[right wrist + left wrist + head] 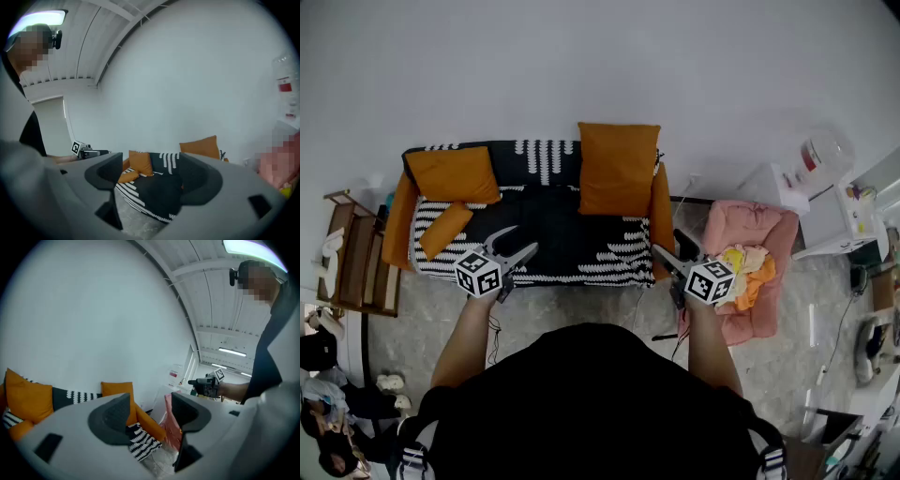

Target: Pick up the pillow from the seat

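While both grippers hang short of the sofa [662, 217], the left gripper [523, 238] has its jaws partly apart and the right gripper [668, 244] has its jaws wider apart, with nothing between either pair. The small orange pillow [445, 230] lies flat and askew on the left end of the seat. It sits just below a larger orange pillow [452, 173] that leans on the backrest, and a taller one [619, 169] stands upright at the right. The likeliest trouble is a pinch on only a corner or a fold of the cover, since a soft, stuffed pillow would sag and could slip free as it rises. A reach that goes too deep could also catch the loose throw [581, 246] underneath and drag it along, or knock the leaning pillow over. The pillows look like plain woven cloth, plump with squared corners. The throw is matt, dark in the middle with bands of white dashes. The jaw pads [117, 416] are dark, finely ribbed and curved.
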Tool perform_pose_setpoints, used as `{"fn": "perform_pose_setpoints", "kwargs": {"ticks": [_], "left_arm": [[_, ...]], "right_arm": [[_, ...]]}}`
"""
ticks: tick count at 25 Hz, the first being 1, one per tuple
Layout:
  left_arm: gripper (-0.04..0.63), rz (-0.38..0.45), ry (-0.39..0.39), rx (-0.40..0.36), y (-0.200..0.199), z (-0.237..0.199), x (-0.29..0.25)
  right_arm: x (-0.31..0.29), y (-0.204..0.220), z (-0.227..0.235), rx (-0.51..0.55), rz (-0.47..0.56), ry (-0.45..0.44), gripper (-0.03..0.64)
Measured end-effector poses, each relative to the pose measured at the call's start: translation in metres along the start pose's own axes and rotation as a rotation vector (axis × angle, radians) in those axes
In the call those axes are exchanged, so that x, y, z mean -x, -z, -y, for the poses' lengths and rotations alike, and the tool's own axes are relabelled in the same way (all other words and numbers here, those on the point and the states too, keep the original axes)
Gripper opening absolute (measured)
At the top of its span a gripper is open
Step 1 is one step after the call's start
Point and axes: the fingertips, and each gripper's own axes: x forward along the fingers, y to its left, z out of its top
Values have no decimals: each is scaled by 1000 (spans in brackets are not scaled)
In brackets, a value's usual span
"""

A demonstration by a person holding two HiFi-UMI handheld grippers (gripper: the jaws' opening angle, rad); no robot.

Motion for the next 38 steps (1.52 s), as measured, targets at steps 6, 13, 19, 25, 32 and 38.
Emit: {"fn": "perform_pose_setpoints", "kwargs": {"ticks": [6,13,19,25,32,38], "left_arm": [[282,18,8,-32,-12,4,9],[282,24,29,-73,-25,17,21],[282,18,32,-69,-24,14,18],[282,15,37,-83,-31,14,-4],[282,16,18,-79,-40,9,-33],[282,12,-7,-70,-45,1,-60]], "right_arm": [[6,-4,-15,21,27,3,377],[23,-15,-30,4,111,10,394],[29,-13,-21,-19,127,32,396],[26,-17,-1,-24,137,34,396],[16,-25,29,-34,121,14,396],[3,-31,60,-38,94,-1,396]]}}
